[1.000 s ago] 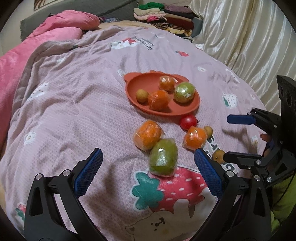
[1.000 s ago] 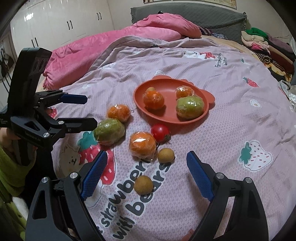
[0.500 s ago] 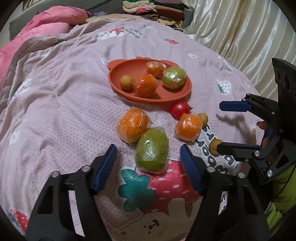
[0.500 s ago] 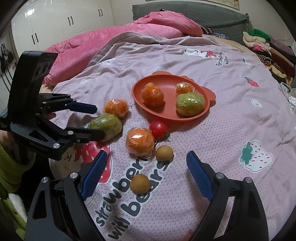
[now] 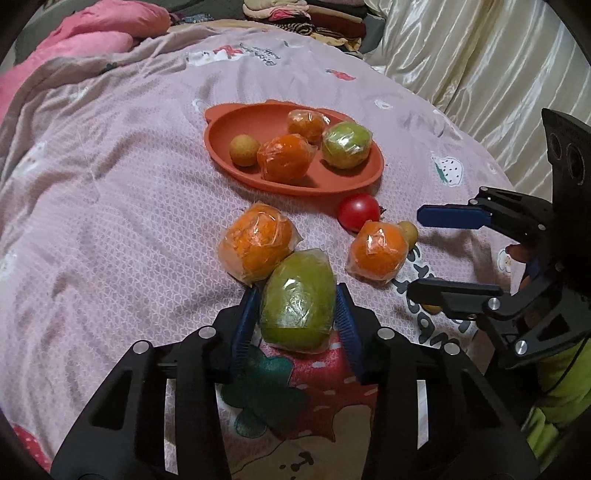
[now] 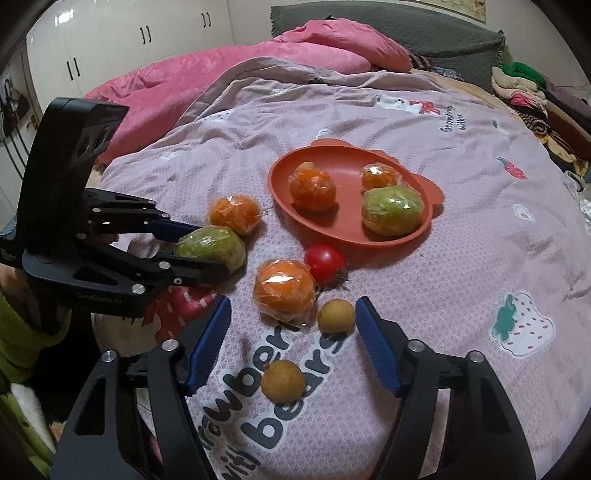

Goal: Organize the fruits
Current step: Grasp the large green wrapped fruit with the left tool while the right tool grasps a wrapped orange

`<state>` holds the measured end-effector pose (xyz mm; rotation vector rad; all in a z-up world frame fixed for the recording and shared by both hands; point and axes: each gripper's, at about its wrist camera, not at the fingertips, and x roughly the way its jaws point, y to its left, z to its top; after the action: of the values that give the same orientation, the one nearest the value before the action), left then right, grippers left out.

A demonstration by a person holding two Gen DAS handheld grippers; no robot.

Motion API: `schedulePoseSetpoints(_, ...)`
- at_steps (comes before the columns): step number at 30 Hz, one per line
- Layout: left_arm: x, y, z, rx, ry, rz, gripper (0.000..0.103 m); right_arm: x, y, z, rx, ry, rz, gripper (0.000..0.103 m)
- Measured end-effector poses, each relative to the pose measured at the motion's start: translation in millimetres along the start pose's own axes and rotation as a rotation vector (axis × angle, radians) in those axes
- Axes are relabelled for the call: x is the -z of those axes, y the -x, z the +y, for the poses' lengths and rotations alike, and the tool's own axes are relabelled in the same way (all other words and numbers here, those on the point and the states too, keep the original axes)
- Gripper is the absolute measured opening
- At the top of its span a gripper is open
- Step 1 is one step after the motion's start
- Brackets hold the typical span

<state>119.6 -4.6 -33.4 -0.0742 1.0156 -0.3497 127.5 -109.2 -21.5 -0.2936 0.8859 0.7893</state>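
A mauve bedspread (image 6: 461, 258) printed with strawberries, bears and dark letters covers the bed. Behind it a pink blanket (image 6: 229, 74) lies bunched up against a dark grey headboard (image 6: 406, 29). At the far right corner there is a pile of folded clothes (image 6: 524, 85). White wardrobe doors (image 6: 122, 33) with dark handles stand at the back left. In the left wrist view a shiny cream curtain (image 5: 487, 66) hangs beside the bed.

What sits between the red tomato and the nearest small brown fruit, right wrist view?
In the right wrist view, one more small brown fruit lies between the red tomato and the nearest small brown fruit; otherwise printed blanket.
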Motion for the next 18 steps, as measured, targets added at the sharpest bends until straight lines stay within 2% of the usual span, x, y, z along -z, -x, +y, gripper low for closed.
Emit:
schedulePoseSetpoints(5, -0.9, 3.2, 9.7, 0.044, 0.039, -0.002, 0.033, -4.5, -5.9, 7.2, -0.006, 0.036, 0.011, 0.057)
schedulePoseSetpoints(9, -0.3, 8.6, 11.1, 0.043, 0.043, -0.012, 0.032, -7.4, -10.6, 12.1, -0.007, 0.063, 0.020, 0.052)
schedulePoseSetpoints(13, 0.2, 9.9, 11.4, 0.046, 0.043, -0.013, 0.032, -11.2, -19.7, 18.1, 0.042, 0.123, 0.038, 0.048)
schedulePoseSetpoints(18, -0.1, 10.2, 13.0, 0.049, 0.045, -0.012, 0.032, -13.0, -33.1, 15.5, 0.055, 0.138, 0.078, 0.041)
